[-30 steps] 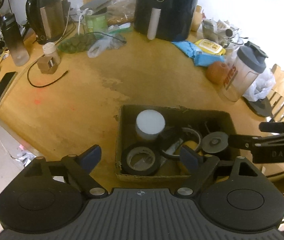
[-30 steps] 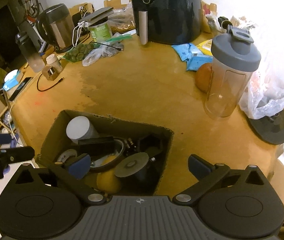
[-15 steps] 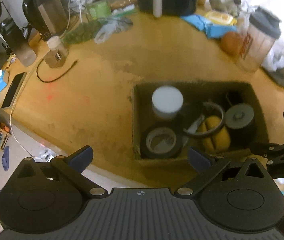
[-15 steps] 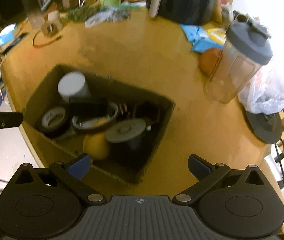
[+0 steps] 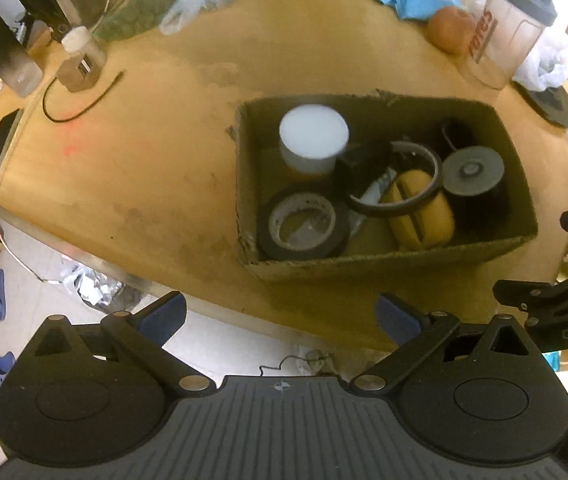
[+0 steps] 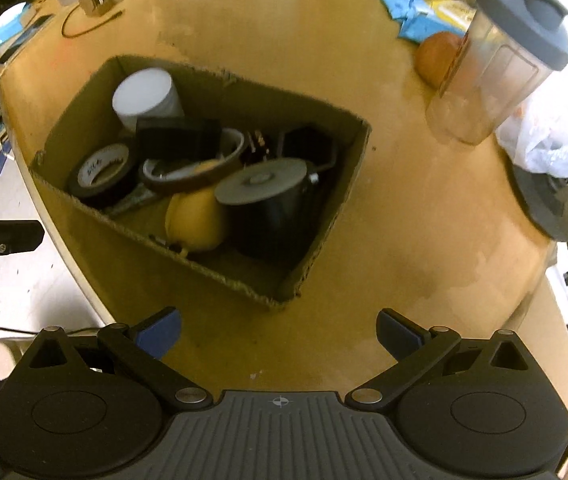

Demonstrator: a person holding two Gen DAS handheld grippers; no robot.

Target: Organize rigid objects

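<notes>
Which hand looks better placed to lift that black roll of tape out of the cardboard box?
Probably left: the tape roll lies in the box corner nearest the open, empty left gripper. From the right gripper, it sits at the far end.

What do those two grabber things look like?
Each hand-held gripper, left and right, has a ribbed grey body, two round black discs, black arms with silver pins, and blue fingertips. White letters mark the right one's side.

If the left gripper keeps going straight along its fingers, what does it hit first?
Probably the near wall of the cardboard box, or the table edge just before it. The open left gripper holds nothing; depth is unclear.
</notes>
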